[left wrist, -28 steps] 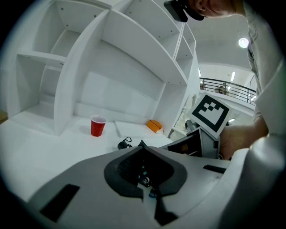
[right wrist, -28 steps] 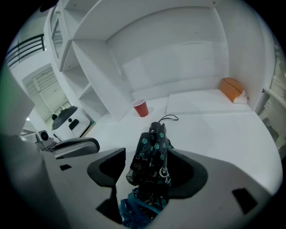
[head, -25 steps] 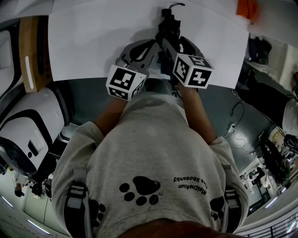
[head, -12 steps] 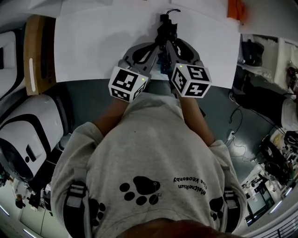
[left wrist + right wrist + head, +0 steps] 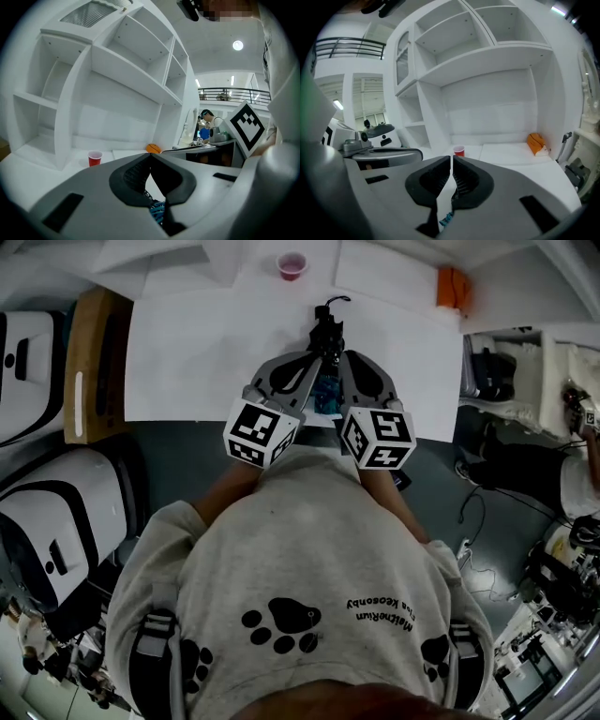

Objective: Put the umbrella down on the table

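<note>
The folded umbrella, dark with a blue patterned part, lies on the white table, its strap end pointing away from me. Both grippers hover side by side over its near end. My left gripper has its tips together. The right gripper is closing its jaws, and the pads all but meet with nothing between them. Low in the gap between each pair of jaws, the umbrella's blue fabric shows from below.
A red cup stands at the table's far edge and an orange object at the far right corner. White shelving rises behind the table. A wooden board and a white machine are at the left.
Both grippers have lifted away from the table and drawn closer together. The umbrella stays lying on the table. The head view has pulled back, so the cup now shows.
</note>
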